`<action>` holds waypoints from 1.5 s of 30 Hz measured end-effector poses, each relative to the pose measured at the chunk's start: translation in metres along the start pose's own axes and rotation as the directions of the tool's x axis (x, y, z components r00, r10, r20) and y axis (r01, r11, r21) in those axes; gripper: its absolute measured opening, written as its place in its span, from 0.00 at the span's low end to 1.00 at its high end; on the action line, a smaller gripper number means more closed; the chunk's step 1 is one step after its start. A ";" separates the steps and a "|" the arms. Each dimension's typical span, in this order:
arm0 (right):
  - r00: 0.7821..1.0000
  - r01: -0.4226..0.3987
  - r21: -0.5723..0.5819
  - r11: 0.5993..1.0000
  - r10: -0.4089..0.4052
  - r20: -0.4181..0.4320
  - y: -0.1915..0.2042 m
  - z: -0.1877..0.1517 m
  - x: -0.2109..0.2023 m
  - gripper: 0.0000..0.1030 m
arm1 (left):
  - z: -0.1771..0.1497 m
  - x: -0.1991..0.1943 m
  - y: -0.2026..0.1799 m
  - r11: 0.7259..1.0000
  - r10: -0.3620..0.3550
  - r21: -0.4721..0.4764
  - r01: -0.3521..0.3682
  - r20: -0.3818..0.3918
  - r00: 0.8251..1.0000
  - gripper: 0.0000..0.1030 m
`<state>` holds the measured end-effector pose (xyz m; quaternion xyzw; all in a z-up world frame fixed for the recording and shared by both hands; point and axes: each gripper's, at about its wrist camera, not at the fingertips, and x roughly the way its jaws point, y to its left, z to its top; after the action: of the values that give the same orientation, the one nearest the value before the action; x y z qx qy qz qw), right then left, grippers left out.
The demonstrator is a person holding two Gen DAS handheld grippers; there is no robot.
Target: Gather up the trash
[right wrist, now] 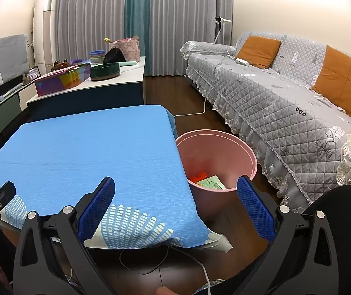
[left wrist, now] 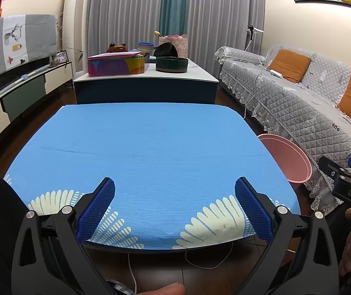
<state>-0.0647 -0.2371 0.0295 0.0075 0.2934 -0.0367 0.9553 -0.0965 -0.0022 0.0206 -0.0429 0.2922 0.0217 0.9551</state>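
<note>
A pink bin stands on the floor to the right of the table with the blue cloth. Inside it lie an orange scrap and a green-and-white wrapper. The bin also shows in the left wrist view. My left gripper is open and empty over the near edge of the blue cloth. My right gripper is open and empty, near the table's right front corner, beside the bin. The right gripper's side shows in the left wrist view.
A grey quilted sofa with orange cushions runs along the right. A low white-topped table behind carries a colourful box and a dark green round tin. White cables lie on the wooden floor.
</note>
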 end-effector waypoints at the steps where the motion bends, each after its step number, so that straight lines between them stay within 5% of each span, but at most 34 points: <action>1: 1.000 0.000 0.000 1.000 0.000 0.000 0.001 0.000 0.000 0.95 | 0.000 0.000 0.000 1.000 0.000 0.000 0.000 0.000 1.000 0.92; 45: 1.000 -0.002 -0.003 1.000 0.002 0.005 0.003 0.002 -0.001 0.95 | -0.005 0.001 -0.007 1.000 -0.006 0.001 0.006 -0.019 1.000 0.92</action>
<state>-0.0644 -0.2344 0.0318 0.0065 0.2912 -0.0354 0.9560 -0.0978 -0.0099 0.0157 -0.0435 0.3010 0.0183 0.9524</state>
